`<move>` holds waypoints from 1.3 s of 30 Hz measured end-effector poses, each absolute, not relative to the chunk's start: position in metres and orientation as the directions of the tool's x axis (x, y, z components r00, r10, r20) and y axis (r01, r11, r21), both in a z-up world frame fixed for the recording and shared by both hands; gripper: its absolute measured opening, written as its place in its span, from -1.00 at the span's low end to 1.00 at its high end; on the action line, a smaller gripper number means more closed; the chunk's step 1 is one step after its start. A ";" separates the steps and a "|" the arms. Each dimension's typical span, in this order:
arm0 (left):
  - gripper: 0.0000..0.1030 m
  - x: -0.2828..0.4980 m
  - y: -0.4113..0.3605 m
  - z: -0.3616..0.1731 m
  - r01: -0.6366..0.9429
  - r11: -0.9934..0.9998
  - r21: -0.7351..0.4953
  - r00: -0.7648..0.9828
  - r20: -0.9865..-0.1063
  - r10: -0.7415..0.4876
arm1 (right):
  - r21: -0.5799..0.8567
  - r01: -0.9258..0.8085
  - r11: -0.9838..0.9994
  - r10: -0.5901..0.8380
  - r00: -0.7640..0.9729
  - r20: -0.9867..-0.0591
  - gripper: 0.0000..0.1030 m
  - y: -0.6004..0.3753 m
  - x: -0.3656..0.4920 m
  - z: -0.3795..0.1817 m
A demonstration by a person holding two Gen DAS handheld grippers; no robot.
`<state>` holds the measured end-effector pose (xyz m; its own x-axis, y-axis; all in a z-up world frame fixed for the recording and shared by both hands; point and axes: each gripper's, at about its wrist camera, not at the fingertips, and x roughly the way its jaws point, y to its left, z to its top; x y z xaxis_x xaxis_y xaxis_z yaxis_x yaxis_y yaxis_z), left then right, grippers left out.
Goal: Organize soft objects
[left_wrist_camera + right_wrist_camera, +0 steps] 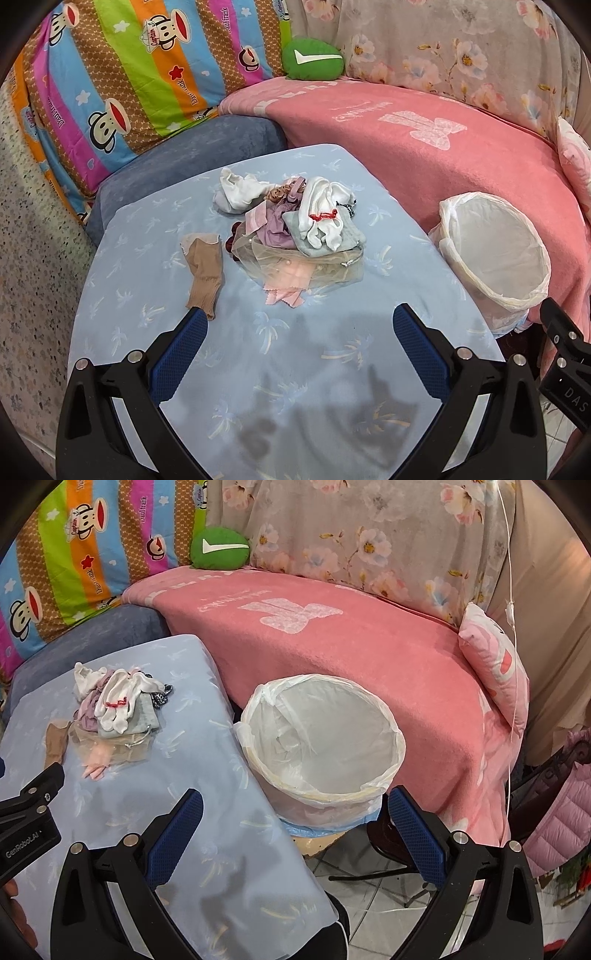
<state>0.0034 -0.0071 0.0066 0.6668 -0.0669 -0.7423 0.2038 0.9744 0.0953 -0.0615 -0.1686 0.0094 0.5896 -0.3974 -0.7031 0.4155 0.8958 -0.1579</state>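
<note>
— Two grippers, both held above the light blue palm-print cloth (280,332). What sits furthest left?

— On the left of the cloth, a tan stocking (205,273) lies flat and alone, its lower end just beside the left gripper's (301,325) left fingertip. That gripper has its blue-padded fingers spread wide with nothing between them.

— And next to the stocking?

— Just right of it, near the cloth's middle, is the pile of soft items (295,225): white socks (321,214) on top, one with a red stitched mark, over lilac and grey-green fabric pieces, a sheer mesh pouch (299,269) at the bottom, and pink zigzag-edged swatches (284,293) poking out toward the camera. What the small dark piece at the far edge is, I cannot tell.

— Further right?

— Off the cloth's right edge stands a round bin lined with a white plastic bag (321,738), up against a pink blanket (332,653). Only the liner shows inside it.

— The right gripper?

— The right gripper (295,808) hovers in front of the bin's near rim, fingers wide apart, gripping nothing. In its view the pile sits far left on the cloth, well apart from the bin.

— Behind everything?

— A striped cartoon-monkey quilt (122,74), a green cushion (314,57), then floral fabric (443,48).
</note>
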 end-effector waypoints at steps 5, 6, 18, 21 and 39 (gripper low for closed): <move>0.87 0.005 -0.008 0.007 0.205 0.974 0.092 0.665 -0.743 -0.070 | -0.159 0.419 0.894 -0.401 0.588 -0.703 0.88 -0.171 -0.061 0.009; 0.87 0.005 -0.009 0.007 0.206 0.974 0.093 0.666 -0.743 -0.070 | -0.158 0.421 0.893 -0.401 0.587 -0.703 0.88 -0.171 -0.061 0.009; 0.87 0.005 -0.012 0.008 0.212 0.973 0.095 0.673 -0.736 -0.075 | -0.152 0.433 0.889 -0.406 0.590 -0.698 0.88 -0.175 -0.062 0.010; 0.87 0.004 -0.013 0.008 0.213 0.972 0.098 0.676 -0.733 -0.074 | -0.148 0.438 0.887 -0.408 0.591 -0.695 0.88 -0.176 -0.062 0.011; 0.87 0.012 -0.015 0.005 0.229 0.969 0.092 0.680 -0.728 -0.092 | -0.134 0.450 0.883 -0.414 0.612 -0.674 0.88 -0.174 -0.056 0.017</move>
